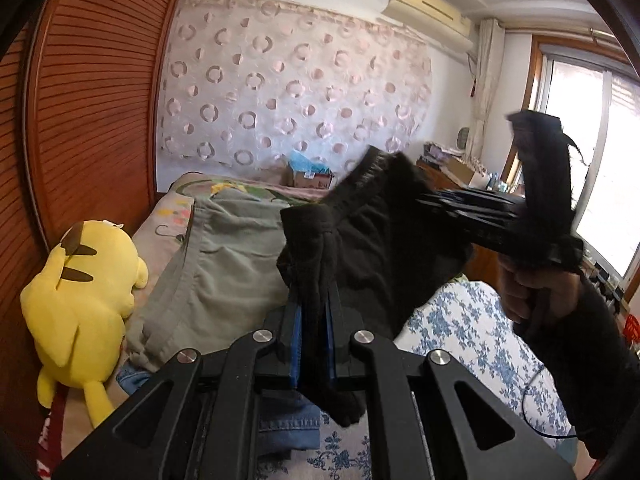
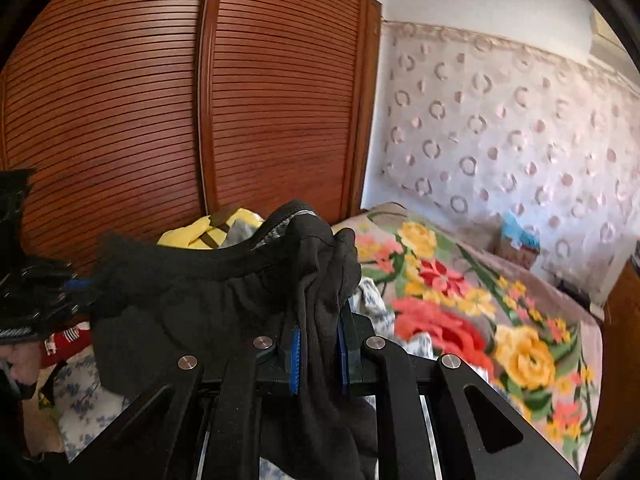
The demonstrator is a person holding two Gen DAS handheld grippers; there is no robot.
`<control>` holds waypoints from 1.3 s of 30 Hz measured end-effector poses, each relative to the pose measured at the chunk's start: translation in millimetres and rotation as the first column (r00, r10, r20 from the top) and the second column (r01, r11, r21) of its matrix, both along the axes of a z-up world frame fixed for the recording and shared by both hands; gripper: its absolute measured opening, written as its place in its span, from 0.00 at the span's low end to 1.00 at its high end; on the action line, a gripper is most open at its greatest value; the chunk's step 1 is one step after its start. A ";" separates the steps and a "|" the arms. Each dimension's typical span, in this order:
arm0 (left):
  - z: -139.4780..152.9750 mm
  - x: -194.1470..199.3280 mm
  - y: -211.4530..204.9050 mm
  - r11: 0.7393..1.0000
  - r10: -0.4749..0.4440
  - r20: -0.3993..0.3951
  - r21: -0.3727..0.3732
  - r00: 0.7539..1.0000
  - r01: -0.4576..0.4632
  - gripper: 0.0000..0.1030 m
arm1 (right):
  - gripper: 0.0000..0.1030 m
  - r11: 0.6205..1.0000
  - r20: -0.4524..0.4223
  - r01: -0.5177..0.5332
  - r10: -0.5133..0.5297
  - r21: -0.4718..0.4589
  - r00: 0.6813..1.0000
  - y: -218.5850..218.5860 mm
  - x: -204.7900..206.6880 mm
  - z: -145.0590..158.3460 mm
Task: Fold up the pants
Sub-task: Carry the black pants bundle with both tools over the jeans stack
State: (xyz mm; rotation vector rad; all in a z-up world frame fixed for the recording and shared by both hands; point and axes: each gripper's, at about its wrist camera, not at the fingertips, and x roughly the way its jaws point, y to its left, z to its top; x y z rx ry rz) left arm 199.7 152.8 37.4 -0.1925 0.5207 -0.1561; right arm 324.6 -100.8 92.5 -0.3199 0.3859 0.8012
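Note:
Black pants point(image 1: 372, 236) hang in the air above the bed, stretched by the waistband between both grippers. My left gripper point(image 1: 314, 300) is shut on a bunch of the black fabric, which spills over its blue pads point(image 1: 297, 344). My right gripper point(image 2: 318, 312) is shut on the other end of the black pants point(image 2: 224, 296). In the left wrist view the right gripper point(image 1: 432, 204) comes in from the right, held by a hand. In the right wrist view the left gripper point(image 2: 84, 286) shows at the left edge, blurred.
Grey-green pants point(image 1: 224, 256) lie on the bed beside a yellow plush toy point(image 1: 80, 300). Blue jeans point(image 1: 288, 424) lie below my left gripper on a blue floral sheet point(image 1: 472, 332). A flowered blanket point(image 2: 480, 320) covers the far bed. A wooden slatted wardrobe point(image 2: 160, 100) stands close behind.

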 end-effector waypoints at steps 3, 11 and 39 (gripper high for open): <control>-2.6 2.6 8.7 1.000 0.016 0.008 -0.021 1.000 -0.016 0.10 | 0.13 1.000 0.016 -0.023 0.023 -0.005 1.000 14.5 16.8 -2.2; -5.9 -1.4 28.0 0.997 0.053 0.006 -0.061 0.999 -0.052 0.10 | 0.14 0.989 0.049 -0.122 0.126 -0.079 0.991 67.4 56.7 -12.2; -19.0 0.8 38.8 0.975 0.218 -0.082 0.066 0.972 -0.213 0.10 | 0.46 0.995 -0.047 -0.089 0.087 -0.040 0.995 97.1 64.1 -21.0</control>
